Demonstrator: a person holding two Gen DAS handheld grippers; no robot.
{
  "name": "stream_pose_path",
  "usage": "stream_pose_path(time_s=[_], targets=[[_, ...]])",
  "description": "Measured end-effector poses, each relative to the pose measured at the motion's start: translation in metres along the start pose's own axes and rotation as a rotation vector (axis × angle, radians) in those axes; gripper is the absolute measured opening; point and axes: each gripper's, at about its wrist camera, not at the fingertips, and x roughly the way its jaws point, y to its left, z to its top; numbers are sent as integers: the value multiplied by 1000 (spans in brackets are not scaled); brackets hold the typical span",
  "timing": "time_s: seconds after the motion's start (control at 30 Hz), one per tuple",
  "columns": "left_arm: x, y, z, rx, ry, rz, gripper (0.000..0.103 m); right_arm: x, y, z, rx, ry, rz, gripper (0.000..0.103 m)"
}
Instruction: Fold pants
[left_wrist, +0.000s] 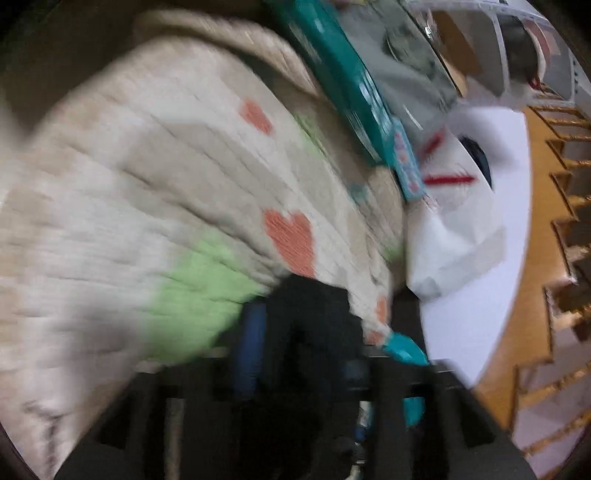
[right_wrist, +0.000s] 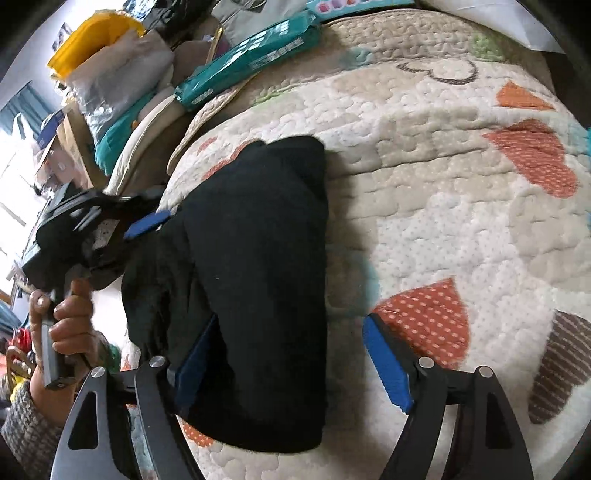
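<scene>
The black pants (right_wrist: 255, 280) lie folded into a compact block on a cream quilt with orange hearts (right_wrist: 443, 184). My right gripper (right_wrist: 291, 358) is open, its blue pads (right_wrist: 386, 363) spread on either side of the near end of the pants. My left gripper (right_wrist: 147, 221) shows in the right wrist view at the pants' left edge, holding black cloth. In the blurred left wrist view the left gripper (left_wrist: 314, 332) is shut on black pants fabric (left_wrist: 314, 306) between a blue pad (left_wrist: 251, 343) and a teal one.
Teal packages (right_wrist: 247, 55), a yellow bag (right_wrist: 99, 33) and cushions crowd the quilt's far left edge. In the left wrist view a teal box (left_wrist: 343, 74), a white plastic bag (left_wrist: 461, 221) and wooden stairs (left_wrist: 561, 221) lie to the right.
</scene>
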Motion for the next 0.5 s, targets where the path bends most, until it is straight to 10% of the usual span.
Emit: stream_pose_path(time_s=[0.17, 0.5], targets=[[-35, -9, -31, 138, -39, 307, 59, -33, 0, -9, 23, -45, -93, 83], [-30, -78, -100, 297, -48, 343, 61, -81, 7, -53, 95, -86, -44, 84]])
